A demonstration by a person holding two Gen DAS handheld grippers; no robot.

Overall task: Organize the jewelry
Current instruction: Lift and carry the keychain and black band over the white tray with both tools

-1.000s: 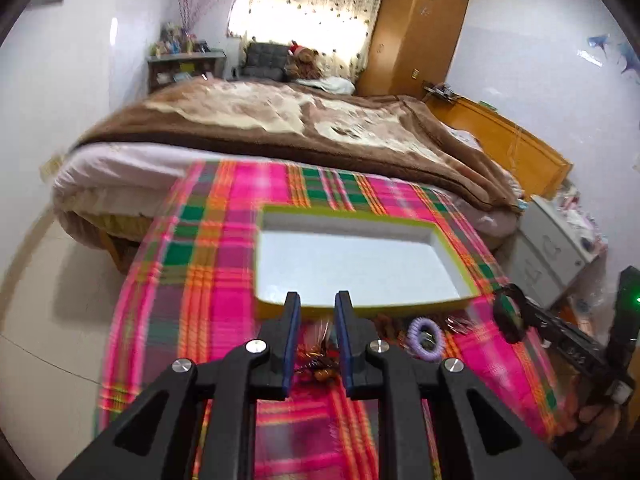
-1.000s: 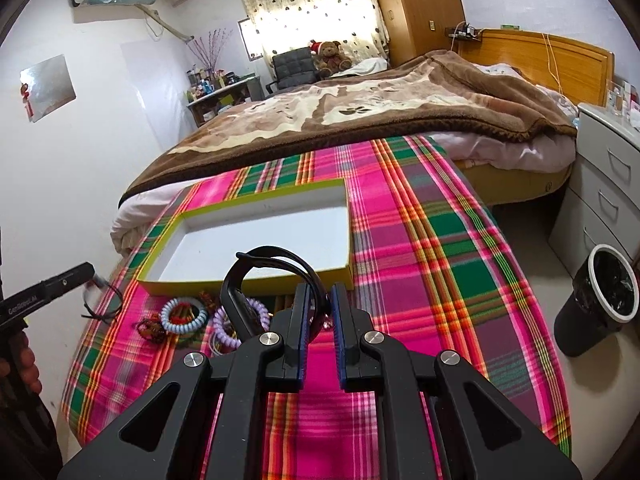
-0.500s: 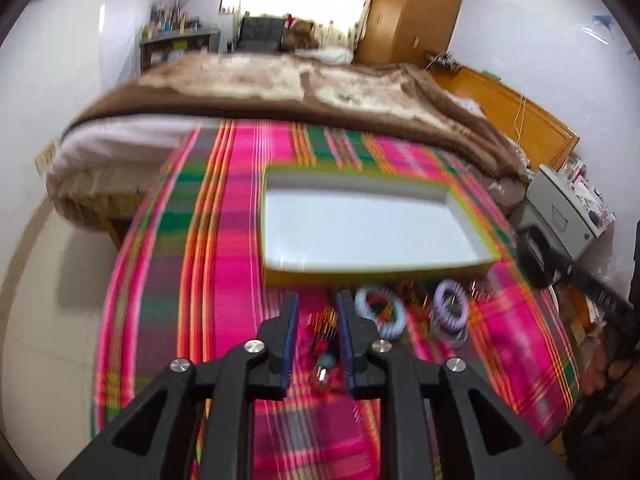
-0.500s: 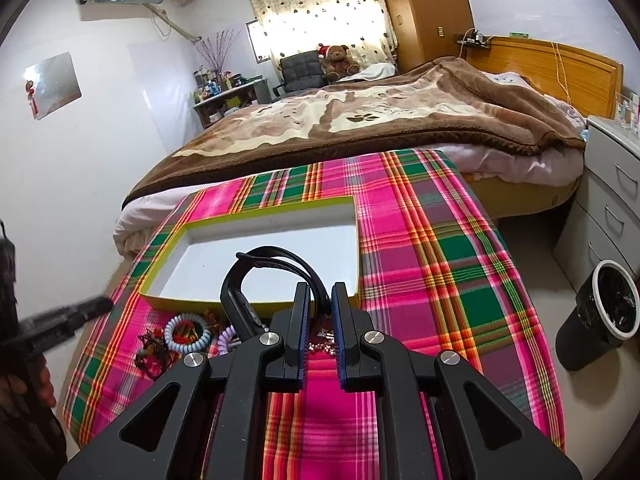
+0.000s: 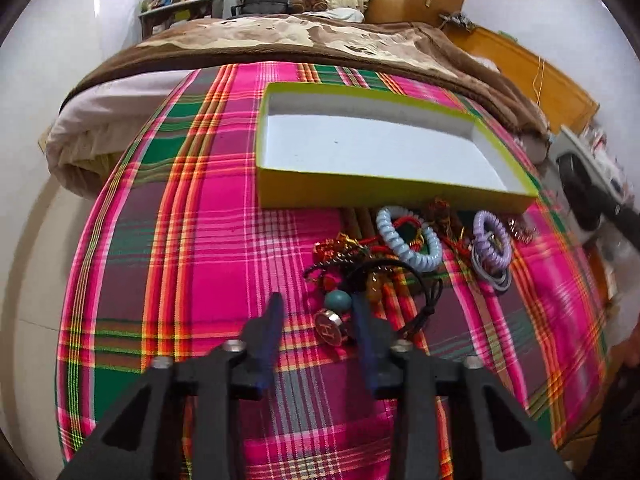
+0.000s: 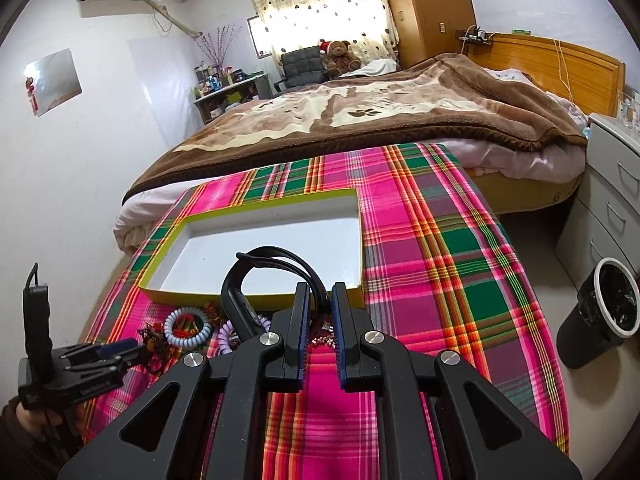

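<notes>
The jewelry pile (image 5: 420,252) lies on the plaid cloth (image 5: 180,240) just below the near wall of the yellow-rimmed box (image 5: 392,190), at the centre-right of the left wrist view. It is strung out along that wall, left to right in the frame. In it are a pale blue coil band (image 5: 412,240), a lilac coil band (image 5: 490,240), a teal bead (image 5: 338,301) and a round metal charm (image 5: 330,326) (marked with an H). The left gripper (image 5: 316,306) stands with its jaws apart around the bead and charm, the pads not pressing on either. In the right wrist view, the right gripper (image 6: 320,300) is closed on a black watch (image 6: 240,308), whose strap arches up over the box's white floor at the frame's centre.
</notes>
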